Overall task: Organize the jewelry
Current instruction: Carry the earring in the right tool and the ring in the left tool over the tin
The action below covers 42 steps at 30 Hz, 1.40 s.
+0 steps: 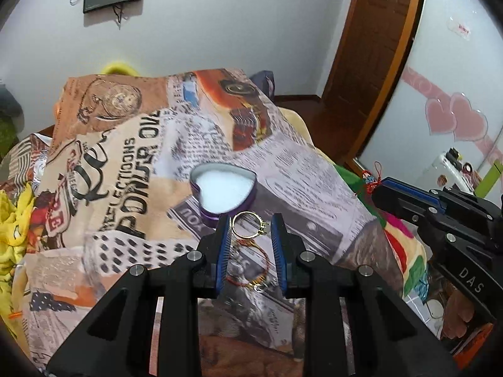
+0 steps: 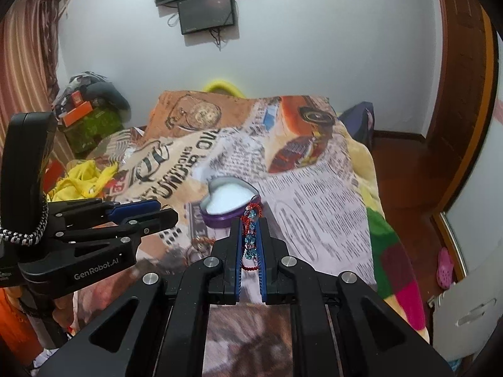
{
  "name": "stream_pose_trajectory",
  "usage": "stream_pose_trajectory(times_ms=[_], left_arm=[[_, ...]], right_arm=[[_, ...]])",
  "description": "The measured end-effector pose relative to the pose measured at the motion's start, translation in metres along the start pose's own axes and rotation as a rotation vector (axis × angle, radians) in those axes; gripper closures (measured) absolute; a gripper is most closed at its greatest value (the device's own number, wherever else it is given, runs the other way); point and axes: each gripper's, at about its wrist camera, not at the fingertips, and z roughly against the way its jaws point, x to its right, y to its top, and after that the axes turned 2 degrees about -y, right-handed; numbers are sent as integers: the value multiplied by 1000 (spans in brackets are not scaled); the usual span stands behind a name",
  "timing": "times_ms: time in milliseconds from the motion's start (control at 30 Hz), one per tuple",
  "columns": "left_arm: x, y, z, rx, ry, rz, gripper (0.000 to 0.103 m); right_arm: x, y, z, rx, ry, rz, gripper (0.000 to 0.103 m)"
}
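A purple heart-shaped tin [image 1: 223,191] with white lining lies open on the printed cloth; it also shows in the right wrist view [image 2: 231,201]. My left gripper [image 1: 251,224] is open, its jaws either side of a gold ring [image 1: 250,224] just in front of the tin. A red-and-gold bracelet [image 1: 251,264] lies on the cloth between its fingers. My right gripper [image 2: 251,223] is shut on a red-thread bracelet with blue beads [image 2: 250,238], held just before the tin's near edge. It appears at the right in the left wrist view [image 1: 377,185].
The printed cloth [image 1: 125,163] covers a raised surface that drops off at the right over a colourful blanket [image 2: 396,251]. Yellow fabric [image 2: 81,179] lies left. A wooden door [image 1: 374,47] and the floor are to the right.
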Motion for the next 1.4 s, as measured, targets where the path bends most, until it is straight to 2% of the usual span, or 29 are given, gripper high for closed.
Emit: stream_pose_trajectory(times_ms=[267,800,1133,1400], left_arm=[[-24,12,-1,31,21,26,78],[-55,36,-41,24,58,47,78],[-63,41,-76,-23,65,38,78],[-71,43,-102,-75,24,35,78]], right_arm=[[-13,15,-15,27,21,7,96],[-16,40,-63,27,42,26,96],[-17,46,-106,-34,55,66,96],[-7,46,-147,-147,109,78,96]])
